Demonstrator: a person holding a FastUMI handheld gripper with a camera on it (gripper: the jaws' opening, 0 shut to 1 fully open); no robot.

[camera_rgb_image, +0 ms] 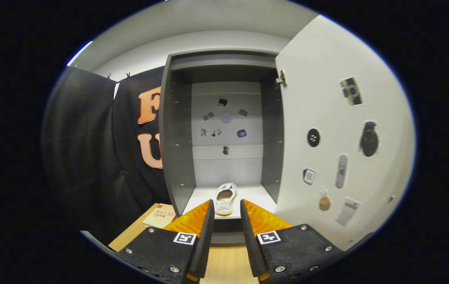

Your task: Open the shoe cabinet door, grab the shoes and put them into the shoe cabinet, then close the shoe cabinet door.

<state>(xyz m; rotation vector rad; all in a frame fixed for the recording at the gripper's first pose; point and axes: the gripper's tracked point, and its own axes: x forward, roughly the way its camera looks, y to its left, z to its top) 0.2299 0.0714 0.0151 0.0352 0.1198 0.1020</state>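
— What lies on the worktop [224, 264]?
— A pale wooden surface, with a booklet [160, 215] with a reddish cover lying flat near its left side.
— And behind it?
— Black cloth [86, 157] hangs as the wall, pinned along its top by small clips [109, 76], with a white wall above.

Nothing here can truly be read from where I stand. The small book [159, 215] lying on the wooden floor beside the shoe cabinet [177, 157] carries a few printed characters on its cover, too blurred to make out. Each finger of the gripper [227, 208] bears a square coded marker [185, 238], a pattern and no writing, and the stickers [347, 212] on the open cabinet door [327, 98] show pictures and illegible print.
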